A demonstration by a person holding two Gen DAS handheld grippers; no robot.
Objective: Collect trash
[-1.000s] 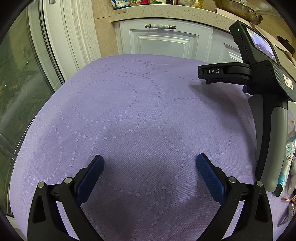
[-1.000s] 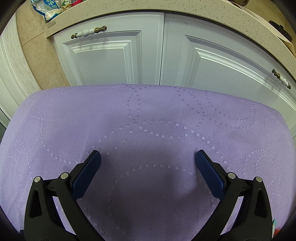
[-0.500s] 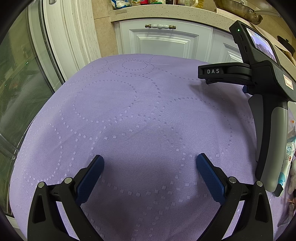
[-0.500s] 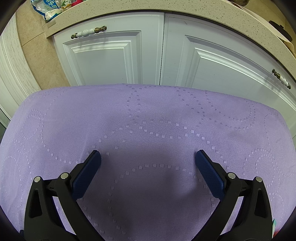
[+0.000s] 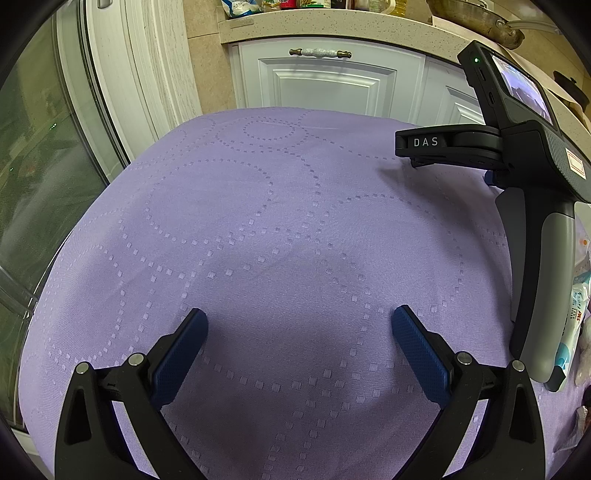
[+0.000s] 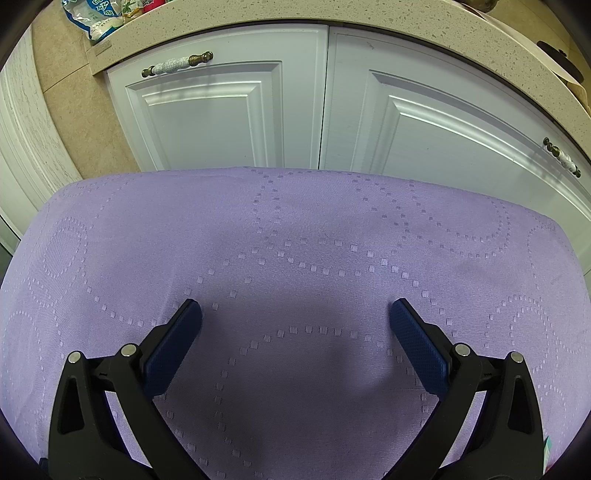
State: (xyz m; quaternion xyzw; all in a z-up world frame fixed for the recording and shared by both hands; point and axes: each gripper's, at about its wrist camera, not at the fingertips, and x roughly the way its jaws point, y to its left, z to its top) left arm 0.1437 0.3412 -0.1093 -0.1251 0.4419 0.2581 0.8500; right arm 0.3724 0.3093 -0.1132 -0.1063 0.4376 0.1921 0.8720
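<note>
My left gripper [image 5: 299, 325] hovers open over the purple tablecloth [image 5: 258, 229], nothing between its blue pads. In the left wrist view the other handheld gripper [image 5: 535, 192] stands at the right, its body black and grey. Behind its handle, at the far right edge, lie crumpled wrappers [image 5: 578, 317], white with blue and red print, mostly hidden. My right gripper [image 6: 295, 317] is open too, over bare tablecloth [image 6: 295, 240], with nothing in it. A sliver of coloured packaging [image 6: 546, 448] peeks in at the bottom right of the right wrist view.
White cabinet doors [image 6: 229, 110] with brass handles stand just past the table's far edge. A speckled counter [image 6: 406, 22] above holds a plastic bag [image 6: 92, 14] and a pan [image 5: 480, 18]. A glass door [image 5: 37, 147] runs along the left.
</note>
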